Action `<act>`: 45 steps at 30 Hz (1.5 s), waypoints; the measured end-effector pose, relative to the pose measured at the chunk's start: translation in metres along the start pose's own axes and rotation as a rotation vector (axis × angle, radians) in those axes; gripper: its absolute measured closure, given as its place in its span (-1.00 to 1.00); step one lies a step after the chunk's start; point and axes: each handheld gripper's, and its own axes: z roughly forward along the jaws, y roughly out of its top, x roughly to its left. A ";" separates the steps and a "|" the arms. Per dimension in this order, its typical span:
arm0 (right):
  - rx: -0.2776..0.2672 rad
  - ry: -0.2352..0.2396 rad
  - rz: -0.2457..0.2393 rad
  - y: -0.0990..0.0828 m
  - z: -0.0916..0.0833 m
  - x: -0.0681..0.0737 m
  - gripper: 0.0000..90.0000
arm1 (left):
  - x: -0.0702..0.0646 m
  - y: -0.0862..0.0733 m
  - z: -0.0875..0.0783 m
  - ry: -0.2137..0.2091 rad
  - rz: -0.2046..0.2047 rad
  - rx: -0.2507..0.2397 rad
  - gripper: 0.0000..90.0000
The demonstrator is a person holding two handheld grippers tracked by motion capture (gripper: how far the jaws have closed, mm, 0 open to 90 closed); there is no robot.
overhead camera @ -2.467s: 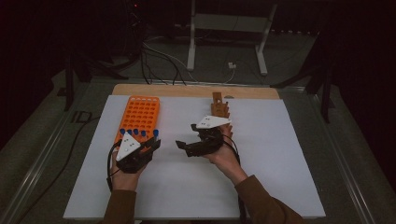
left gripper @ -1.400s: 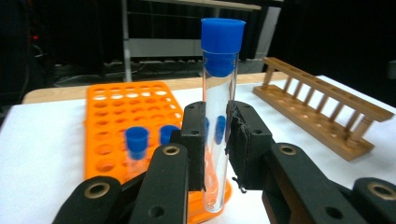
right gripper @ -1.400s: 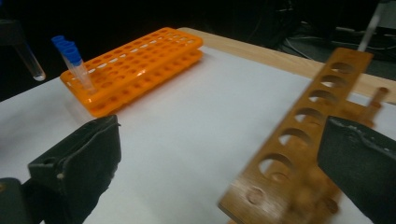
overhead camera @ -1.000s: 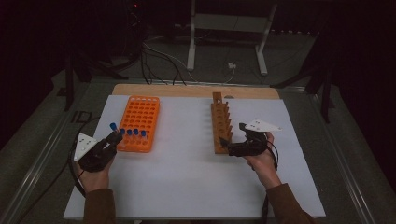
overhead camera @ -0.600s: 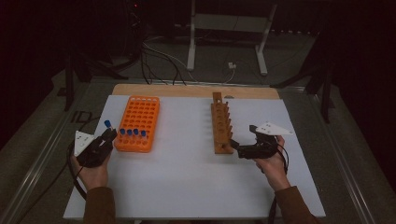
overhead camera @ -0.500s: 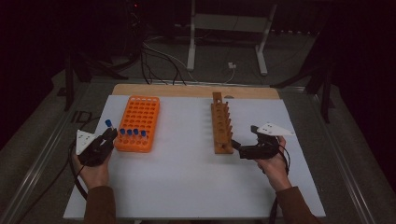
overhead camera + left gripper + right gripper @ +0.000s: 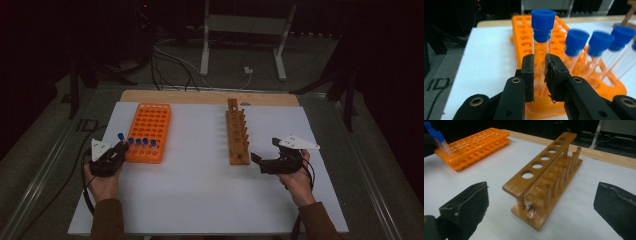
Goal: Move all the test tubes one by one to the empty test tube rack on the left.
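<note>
My left gripper [image 7: 540,72] is shut on a clear test tube with a blue cap [image 7: 543,17], held upright. In the high view that tube [image 7: 120,136] stands just left of the near-left corner of the orange rack [image 7: 150,125], with the left gripper [image 7: 116,151] beneath it. Three more blue-capped tubes [image 7: 600,42] stand in the rack's near row [image 7: 145,142]. My right gripper [image 7: 261,161] rests on the table with its jaws wide open and nothing between them, pointing at the near end of the empty wooden rack [image 7: 237,131]. In the right gripper view that wooden rack [image 7: 544,167] lies straight ahead.
A white sheet [image 7: 200,190] covers the table, with a wooden strip [image 7: 200,97] along its far edge. Cables [image 7: 170,60] and a metal stand [image 7: 240,35] lie on the dark floor beyond. A grey rail [image 7: 45,165] runs down the left side.
Both hands have moved apart from the table's middle: the left with the tube to the orange rack's near-left corner, the right to the wooden rack's near end, then slightly farther right.
</note>
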 end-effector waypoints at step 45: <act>-0.124 -0.023 0.024 -0.037 -0.034 -0.008 -0.99 | -0.025 0.017 -0.045 -0.162 -0.021 -0.138 -0.64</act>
